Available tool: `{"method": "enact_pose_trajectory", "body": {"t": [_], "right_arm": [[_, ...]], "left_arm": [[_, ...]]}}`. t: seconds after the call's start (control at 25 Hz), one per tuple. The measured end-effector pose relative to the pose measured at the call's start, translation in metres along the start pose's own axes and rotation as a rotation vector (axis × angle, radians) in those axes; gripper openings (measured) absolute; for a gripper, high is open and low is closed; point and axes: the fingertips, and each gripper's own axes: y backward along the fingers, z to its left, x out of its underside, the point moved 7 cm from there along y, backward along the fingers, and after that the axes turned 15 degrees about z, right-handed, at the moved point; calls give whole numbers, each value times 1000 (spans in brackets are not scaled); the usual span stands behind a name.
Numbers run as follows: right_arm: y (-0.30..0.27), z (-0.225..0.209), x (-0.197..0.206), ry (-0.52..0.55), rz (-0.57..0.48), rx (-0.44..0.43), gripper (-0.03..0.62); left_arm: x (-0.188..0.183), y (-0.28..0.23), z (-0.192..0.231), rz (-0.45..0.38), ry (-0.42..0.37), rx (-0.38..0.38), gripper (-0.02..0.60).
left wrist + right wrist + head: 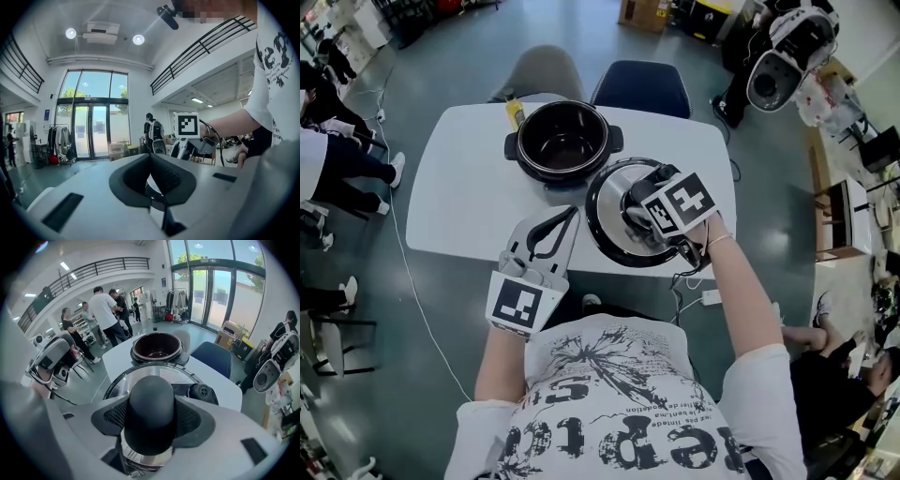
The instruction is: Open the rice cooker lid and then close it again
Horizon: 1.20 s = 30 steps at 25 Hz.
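On the white table [459,187] the black rice cooker [563,141] stands open and its pot is bare. The round lid [609,202] is just beside it, over the table's front right part. The right gripper [649,217] clamps the lid's black knob [151,401]. The left gripper [569,218] has its jaws pressed together, with nothing between them, near the front edge.

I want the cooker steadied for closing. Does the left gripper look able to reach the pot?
Probably yes: bare table lies between the left gripper and the pot; the lid sits off to the right.
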Motion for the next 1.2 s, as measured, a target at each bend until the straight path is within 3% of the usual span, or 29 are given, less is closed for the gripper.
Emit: {"method": "enact_pose_trajectory", "body": {"t": [0.4, 0.84, 1.0, 1.2], "right_arm": [[12, 7, -57, 88, -17, 12, 298], [11, 16, -159, 157, -47, 17, 298], [-4, 16, -190, 172, -43, 14, 298], [-26, 22, -247, 171, -21, 10, 298]], "left_arm": [[-15, -13, 43, -24, -17, -35, 14], [-22, -20, 122, -68, -63, -42, 14], [-15, -22, 150, -68, -31, -70, 14], [-2, -20, 215, -52, 4, -96, 14]]}}
